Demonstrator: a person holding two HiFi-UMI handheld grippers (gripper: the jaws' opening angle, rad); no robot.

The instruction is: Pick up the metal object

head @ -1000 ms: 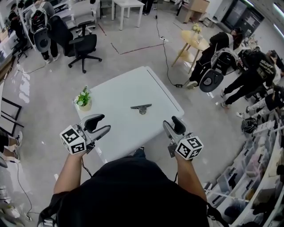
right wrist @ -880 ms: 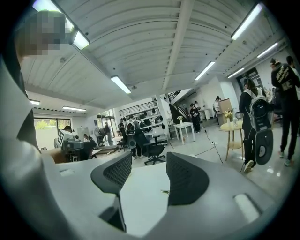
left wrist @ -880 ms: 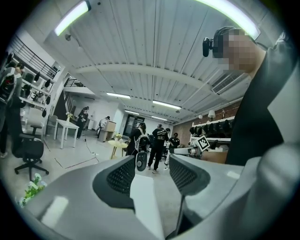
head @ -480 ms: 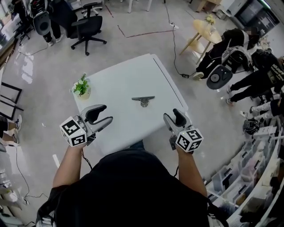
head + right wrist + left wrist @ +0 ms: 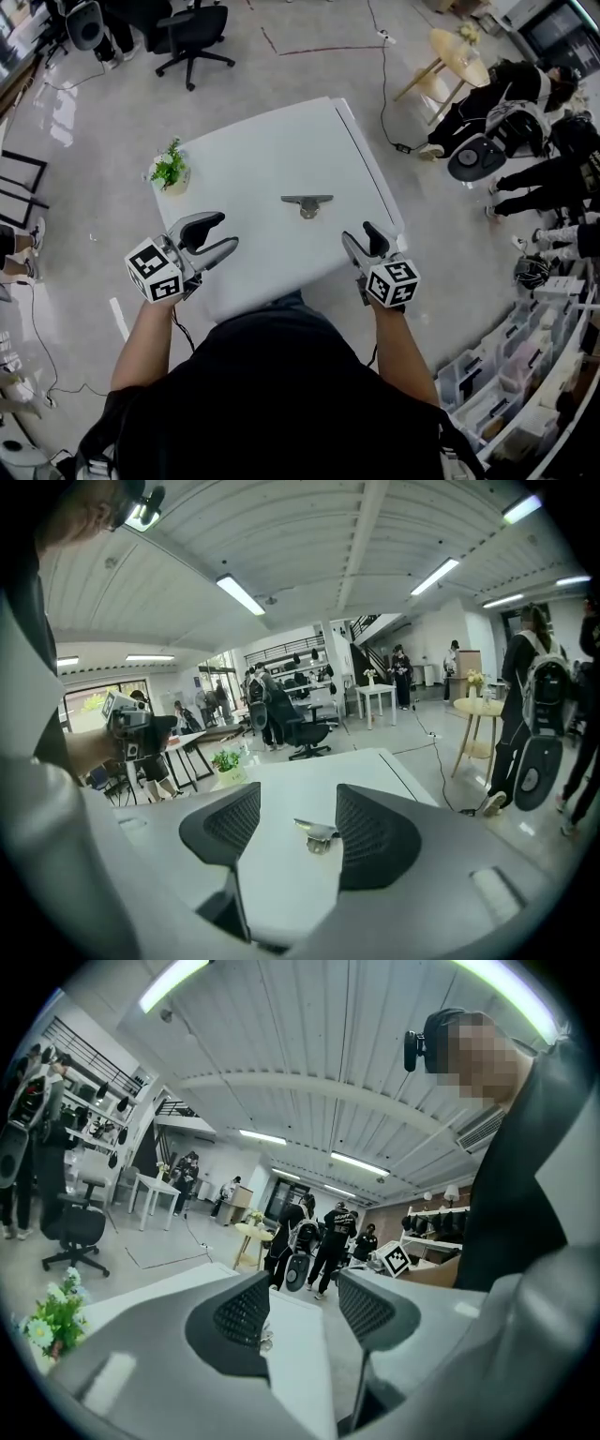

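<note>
Hovering over the near left corner of the white surface point(image 5: 253, 155), the left gripper point(image 5: 223, 232) had its fingers point(image 5: 242, 1314) spread wide and released. Nothing sat between them: the left gripper view showed only bare white top and the room beyond in the gap. The right gripper point(image 5: 360, 234) hung over the near right corner, its fingers point(image 5: 370, 841) likewise parted wide, empty, and touching nothing. Each gripper carried its marker cube point(image 5: 153, 272) at the back, close to the person's bare forearm point(image 5: 141, 352).

The metal object point(image 5: 307, 202), a flat grey bar with a short stub under its middle, lay roughly midway between the left and right edges of the surface. It was somewhat nearer the near edge than the far one, and it stood well apart from both grippers. In the right gripper view it showed in the gap between the open fingers, but farther along the surface and untouched.

A small potted plant point(image 5: 170, 172) stood at the far left corner, well away from the metal object. Beyond the surface, a black office chair point(image 5: 192, 28) stood on the grey floor past the far edge. A round wooden side table point(image 5: 459, 52) stood off the right edge, with several people point(image 5: 497, 84) close by it.
</note>
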